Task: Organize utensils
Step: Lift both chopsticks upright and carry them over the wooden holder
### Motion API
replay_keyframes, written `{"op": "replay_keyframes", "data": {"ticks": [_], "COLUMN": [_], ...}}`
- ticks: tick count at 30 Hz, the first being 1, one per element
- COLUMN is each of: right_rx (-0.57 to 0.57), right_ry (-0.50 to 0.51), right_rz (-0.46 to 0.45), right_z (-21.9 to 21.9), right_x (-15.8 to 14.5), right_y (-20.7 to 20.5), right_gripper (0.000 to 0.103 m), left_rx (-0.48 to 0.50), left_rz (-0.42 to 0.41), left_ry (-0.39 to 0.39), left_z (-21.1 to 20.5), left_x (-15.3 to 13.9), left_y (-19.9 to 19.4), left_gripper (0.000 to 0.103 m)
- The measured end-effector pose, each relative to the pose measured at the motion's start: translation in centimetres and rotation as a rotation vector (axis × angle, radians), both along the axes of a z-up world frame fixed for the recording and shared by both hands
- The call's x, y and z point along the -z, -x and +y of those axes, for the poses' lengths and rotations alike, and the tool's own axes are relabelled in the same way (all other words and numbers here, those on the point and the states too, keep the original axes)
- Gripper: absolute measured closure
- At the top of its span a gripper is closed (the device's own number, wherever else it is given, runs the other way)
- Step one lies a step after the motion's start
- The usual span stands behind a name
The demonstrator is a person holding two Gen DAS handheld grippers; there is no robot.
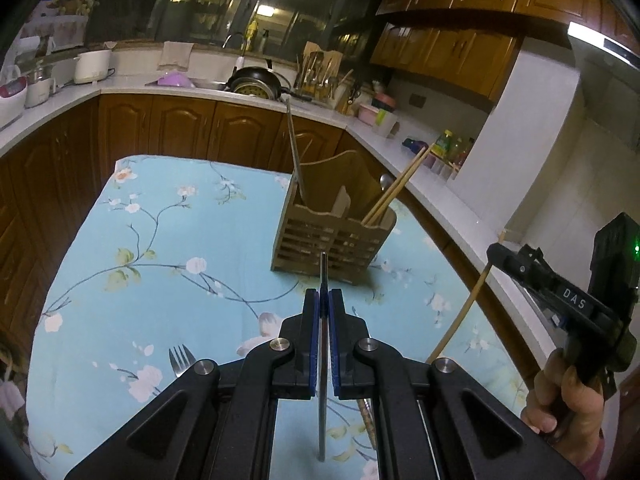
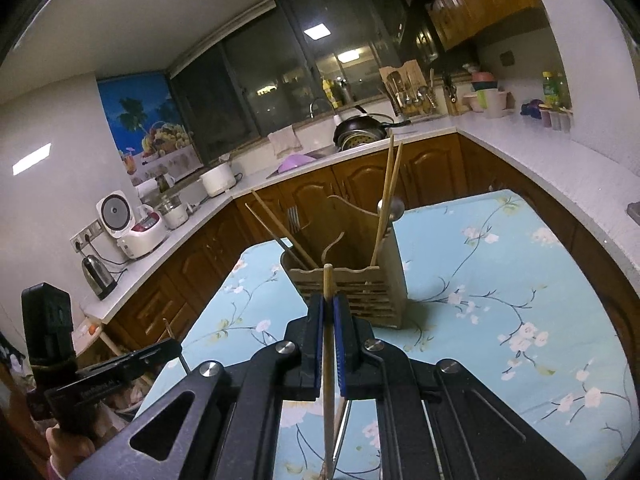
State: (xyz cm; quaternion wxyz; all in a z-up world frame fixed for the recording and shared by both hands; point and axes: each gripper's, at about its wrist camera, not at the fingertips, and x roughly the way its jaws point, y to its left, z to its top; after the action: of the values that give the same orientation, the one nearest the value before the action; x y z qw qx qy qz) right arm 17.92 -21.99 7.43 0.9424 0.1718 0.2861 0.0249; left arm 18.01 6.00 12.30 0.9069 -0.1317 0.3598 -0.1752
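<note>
Gripping a thin grey metal utensil handle (image 1: 323,280), the left gripper (image 1: 323,300) has its blue pads (image 1: 315,320) nearly together on it; which utensil it is cannot be told, the end is hidden below. Left wrist view alone shows a fork (image 1: 181,359) lying on the floral tablecloth (image 1: 160,240), near left, and the right gripper (image 1: 496,254) at far right with a chopstick (image 1: 460,320) slanting down from it. Right wrist view alone shows the right gripper (image 2: 329,304) pinching that wooden chopstick (image 2: 328,280), jaws narrow, tip poking forward. It also shows a fork (image 2: 293,216), two chopsticks (image 2: 280,232) and a spoon (image 2: 394,207) standing in the wooden utensil holder (image 2: 352,292). Holder (image 1: 332,240) sits upright on the cloth, just beyond both grippers, toward the far right edge in the left view. Left gripper body (image 2: 120,368) shows at lower left, in a hand (image 2: 68,446).
</note>
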Motion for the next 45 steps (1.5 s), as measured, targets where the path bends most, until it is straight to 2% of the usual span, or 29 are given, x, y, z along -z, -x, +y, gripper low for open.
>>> {"op": "replay_keyframes", "data": {"ticks": [17,30,39,45], "right_rx": [0.031,0.061,0.111,0.161], "right_ry": [-0.010,-0.005,0.001,0.022], "right_rz": [-0.034,-0.086,-0.169,-0.245], "right_z": [-1.0,-1.8,-3.3,-4.4], "right_x": [-0.4,-1.7,-4.2,-6.9], "right_y": [0.2,-0.9,-3.5,-6.5], "right_gripper": [0.098,0.098,0.098,0.098], "left_rx": [-0.023,-0.037,-0.063,-0.083], "left_rz": [-0.029,-0.084,-0.194,-0.270], "left_ry": [0.019,0.029,0.024,0.020], "left_z": [0.5,0.7,0.4,-0.4], "left_x": [-0.7,-1.9,-4.8,-6.5], "left_y": [-1.6,-3.5,-6.5,-10.3], "left_gripper": [0.101,0.101,0.101,0.101]}}
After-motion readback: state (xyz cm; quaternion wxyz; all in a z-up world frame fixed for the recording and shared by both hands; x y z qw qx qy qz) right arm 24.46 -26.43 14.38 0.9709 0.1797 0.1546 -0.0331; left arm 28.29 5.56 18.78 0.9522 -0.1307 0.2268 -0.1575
